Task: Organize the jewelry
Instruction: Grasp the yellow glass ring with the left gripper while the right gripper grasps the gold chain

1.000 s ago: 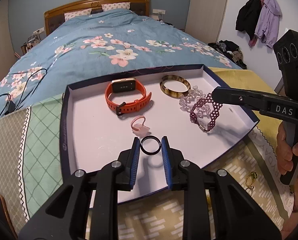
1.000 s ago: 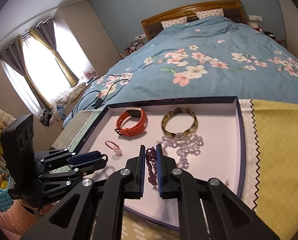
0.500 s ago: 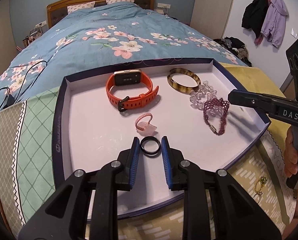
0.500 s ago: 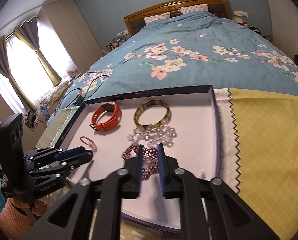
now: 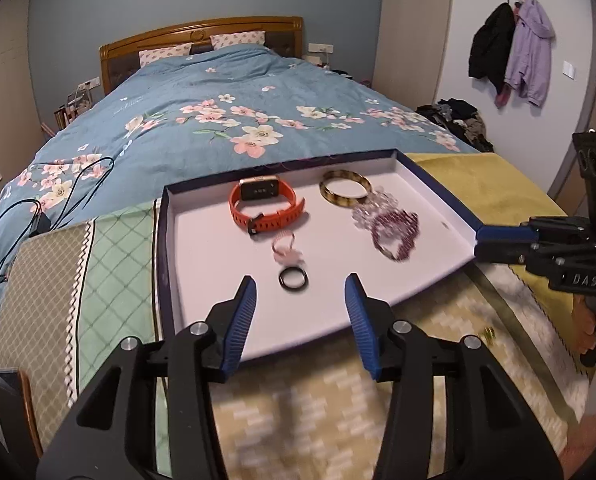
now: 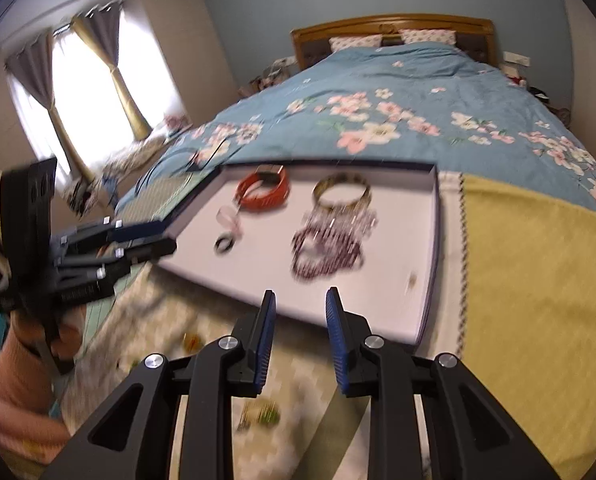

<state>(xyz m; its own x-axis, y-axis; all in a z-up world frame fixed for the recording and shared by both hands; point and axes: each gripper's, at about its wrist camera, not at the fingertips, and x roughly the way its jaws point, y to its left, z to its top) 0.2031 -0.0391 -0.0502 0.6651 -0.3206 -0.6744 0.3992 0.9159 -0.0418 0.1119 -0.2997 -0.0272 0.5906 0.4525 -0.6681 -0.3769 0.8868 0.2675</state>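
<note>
A white-floored tray with a navy rim [image 5: 166,240] lies on the bed cover. It holds an orange watch [image 5: 266,210], a tortoiseshell bangle [image 5: 345,188], a clear bead bracelet [image 5: 373,204], a maroon beaded bracelet [image 5: 395,234], a pink ring [image 5: 284,248] and a black ring [image 5: 293,279]. My left gripper [image 5: 301,280] hovers at the tray's near edge, jaws opening, the black ring lying free just beyond its tips. My right gripper [image 6: 300,294] is open and empty, short of the tray, with the maroon bracelet [image 6: 325,254] ahead of it.
Small gold and green jewelry pieces [image 6: 264,414] [image 6: 192,340] lie on the patterned cloth in front of the tray. A tiny piece [image 6: 410,280] sits near the tray's right rim. A blue floral quilt [image 5: 238,120] stretches behind, with a black cable [image 5: 38,208] at left.
The left jaws have spread away from the black ring and drawn back and up. The right gripper let go of the maroon bracelet and backed out past the tray's near edge.
</note>
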